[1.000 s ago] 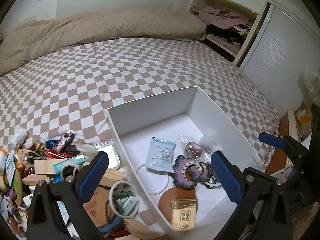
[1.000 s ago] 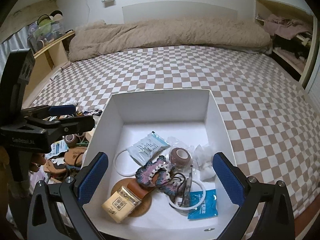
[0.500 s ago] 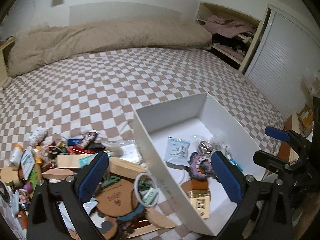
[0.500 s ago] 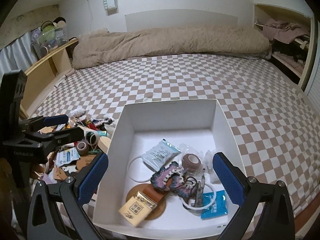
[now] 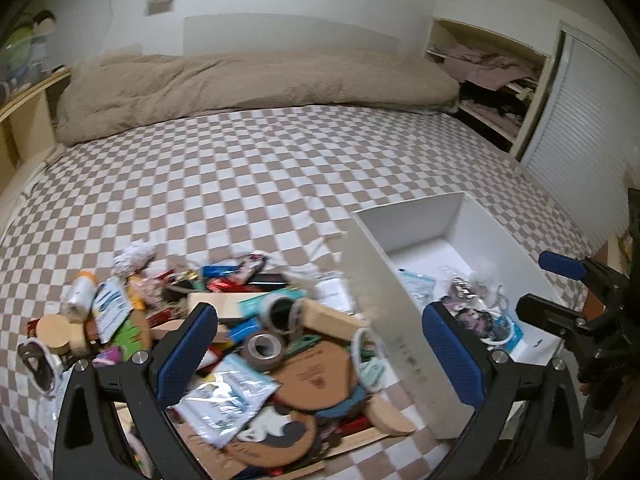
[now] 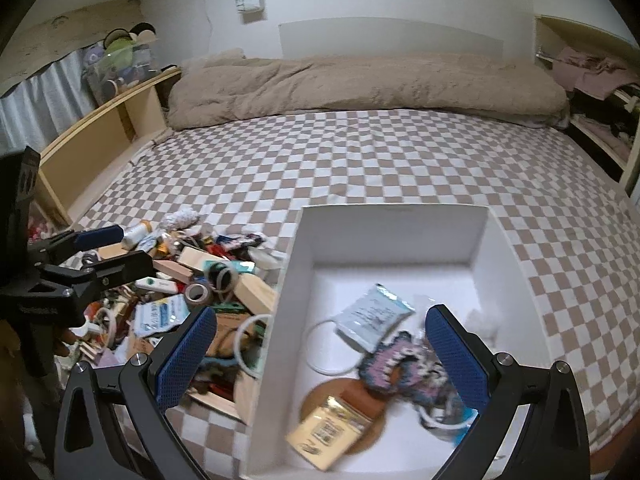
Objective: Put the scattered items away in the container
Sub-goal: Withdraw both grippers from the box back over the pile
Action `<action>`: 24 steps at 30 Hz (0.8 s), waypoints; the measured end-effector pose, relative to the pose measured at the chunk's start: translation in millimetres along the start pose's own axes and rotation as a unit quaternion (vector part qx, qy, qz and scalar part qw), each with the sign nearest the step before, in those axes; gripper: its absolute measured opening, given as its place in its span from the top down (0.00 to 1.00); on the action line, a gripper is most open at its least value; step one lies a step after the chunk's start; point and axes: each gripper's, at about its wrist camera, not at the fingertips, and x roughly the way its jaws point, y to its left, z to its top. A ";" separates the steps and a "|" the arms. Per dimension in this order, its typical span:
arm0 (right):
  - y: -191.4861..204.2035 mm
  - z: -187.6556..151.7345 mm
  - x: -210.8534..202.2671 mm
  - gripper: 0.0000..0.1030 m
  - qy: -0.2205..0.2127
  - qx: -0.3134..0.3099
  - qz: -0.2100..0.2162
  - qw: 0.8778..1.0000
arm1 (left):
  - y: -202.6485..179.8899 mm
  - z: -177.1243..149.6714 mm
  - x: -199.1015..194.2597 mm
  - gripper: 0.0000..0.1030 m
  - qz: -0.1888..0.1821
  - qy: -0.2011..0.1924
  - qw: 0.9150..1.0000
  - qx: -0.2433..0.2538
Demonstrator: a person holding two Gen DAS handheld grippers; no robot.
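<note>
A white box point(image 6: 400, 236) sits on the checkered bed and holds a pale pouch point(image 6: 372, 316), a crocheted piece point(image 6: 396, 360), a yellow packet point(image 6: 328, 428) and a white ring point(image 6: 320, 352). Left of the box point(image 5: 384, 312) lies a pile of small items, among them a brown tape roll point(image 5: 264, 346), a wooden block point(image 5: 320, 316), a cork disc point(image 5: 316, 376) and a foil packet point(image 5: 224, 396). My left gripper point(image 5: 320, 354) hangs open and empty above the pile. The right gripper point(image 6: 320, 356) is open and empty over the box's left wall.
A rolled beige duvet point(image 6: 360, 80) lies across the far end of the bed. A low wooden shelf point(image 6: 100, 128) runs along the left side. An open closet point(image 5: 492, 76) and a slatted door point(image 5: 580, 128) stand on the right. The bed's near edge is just under the grippers.
The left gripper has swung left, from over the box to over the pile. The right gripper has also shifted left and pulled back a little. Both stay open.
</note>
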 end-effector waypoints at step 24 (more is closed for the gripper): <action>114.4 10.1 48.9 0.00 0.020 -0.037 0.069 0.997 | 133.2 -42.1 -42.2 0.00 0.081 -0.001 0.995 -0.062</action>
